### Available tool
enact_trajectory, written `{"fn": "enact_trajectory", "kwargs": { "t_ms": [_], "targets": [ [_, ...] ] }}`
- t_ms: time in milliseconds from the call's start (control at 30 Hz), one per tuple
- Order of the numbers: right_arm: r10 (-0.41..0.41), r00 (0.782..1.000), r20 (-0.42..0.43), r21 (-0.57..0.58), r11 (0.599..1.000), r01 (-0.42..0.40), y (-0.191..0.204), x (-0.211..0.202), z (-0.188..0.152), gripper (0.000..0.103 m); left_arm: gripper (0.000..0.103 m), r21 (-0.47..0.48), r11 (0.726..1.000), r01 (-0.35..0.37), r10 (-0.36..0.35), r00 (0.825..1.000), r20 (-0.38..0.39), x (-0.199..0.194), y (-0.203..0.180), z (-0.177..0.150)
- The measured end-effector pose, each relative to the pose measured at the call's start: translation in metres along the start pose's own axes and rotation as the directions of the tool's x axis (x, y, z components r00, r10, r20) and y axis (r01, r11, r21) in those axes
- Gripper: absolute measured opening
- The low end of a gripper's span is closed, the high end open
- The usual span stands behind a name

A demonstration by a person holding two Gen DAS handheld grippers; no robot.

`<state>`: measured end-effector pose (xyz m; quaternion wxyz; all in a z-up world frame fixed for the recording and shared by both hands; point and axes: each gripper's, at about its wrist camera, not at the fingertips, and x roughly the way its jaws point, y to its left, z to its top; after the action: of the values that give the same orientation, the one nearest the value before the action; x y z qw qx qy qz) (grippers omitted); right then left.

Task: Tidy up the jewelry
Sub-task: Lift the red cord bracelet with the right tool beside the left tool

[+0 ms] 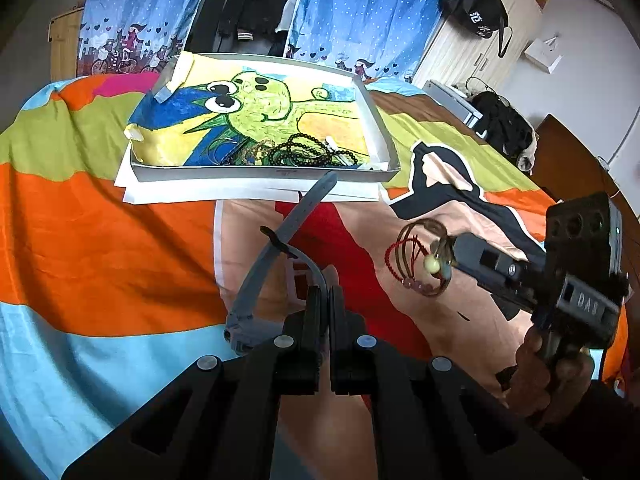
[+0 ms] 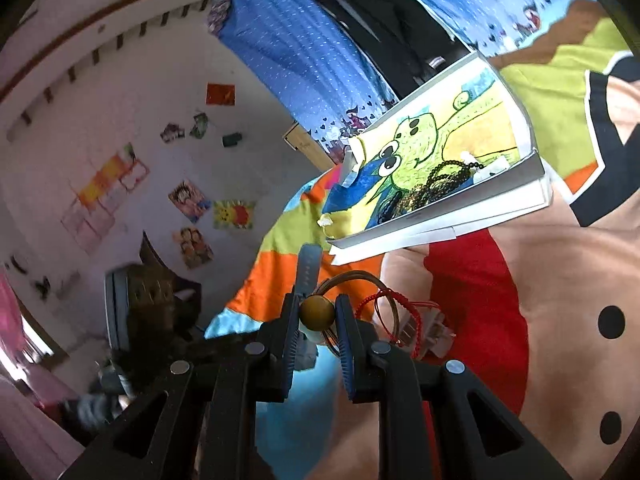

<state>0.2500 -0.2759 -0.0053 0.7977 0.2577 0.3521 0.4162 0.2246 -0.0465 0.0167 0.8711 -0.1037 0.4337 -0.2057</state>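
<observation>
Bright bedspread of orange, green, blue and red patches (image 1: 100, 240), spread beneath blue dotted curtains (image 1: 360, 12) and a wall of pinned drawings (image 2: 192, 200). Left claw (image 1: 325, 300) pressed together on the grey rubber watch strap (image 1: 280, 240), strap arching up and forward from the fingertips toward the shallow white cardboard tray (image 1: 384, 132); watch body low at left, half hidden behind the claw's black frame. Right claw (image 2: 318, 320) clamped on a round golden-brown bead (image 2: 317, 312), with brown cord loops (image 1: 416, 236) and a red beaded string bracelet (image 2: 400, 304) dangling from it, raised clear of the bedspread and short of the tray. Tray lined with a crayon drawing of a green cartoon creature (image 1: 260, 108), resting on white paper sheets (image 1: 240, 192) just ahead of both claws. Heaped in its near corner, dark beaded strands (image 1: 312, 152) and a gold-coloured chain (image 2: 412, 196), tangled and hard to separate. Pale object behind the red bracelet blurred, not identifiable. Hand (image 1: 552, 376) on the right claw's grip partly cut off at the edge.
</observation>
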Motion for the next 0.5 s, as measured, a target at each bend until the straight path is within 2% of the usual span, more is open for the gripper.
{"fn": "enact_trajectory", "kwargs": {
  "t_ms": [133,267,400,500],
  "targets": [
    [0.018,0.999,-0.033,0.095,0.995,-0.015,-0.009,0.007,0.013,0.018,0.002,-0.006,1.0,0.01,-0.01,1.0,0.007,-0.001,0.002,0.006],
    [-0.02,0.991,-0.13,0.166,0.985,0.042,-0.02,0.021,0.025,0.018,0.002,-0.006,1.0,0.013,-0.013,1.0,0.02,-0.003,0.002,0.013],
    [-0.076,0.971,-0.228,0.194,0.973,0.122,-0.034,0.034,0.028,0.018,0.002,-0.016,1.0,0.013,-0.013,1.0,0.016,0.0,0.005,0.014],
    [-0.153,0.949,-0.275,0.15,0.968,0.199,-0.044,0.045,0.027,0.018,0.002,-0.027,1.0,0.01,-0.01,1.0,0.004,0.006,0.009,0.011]
  ]
}}
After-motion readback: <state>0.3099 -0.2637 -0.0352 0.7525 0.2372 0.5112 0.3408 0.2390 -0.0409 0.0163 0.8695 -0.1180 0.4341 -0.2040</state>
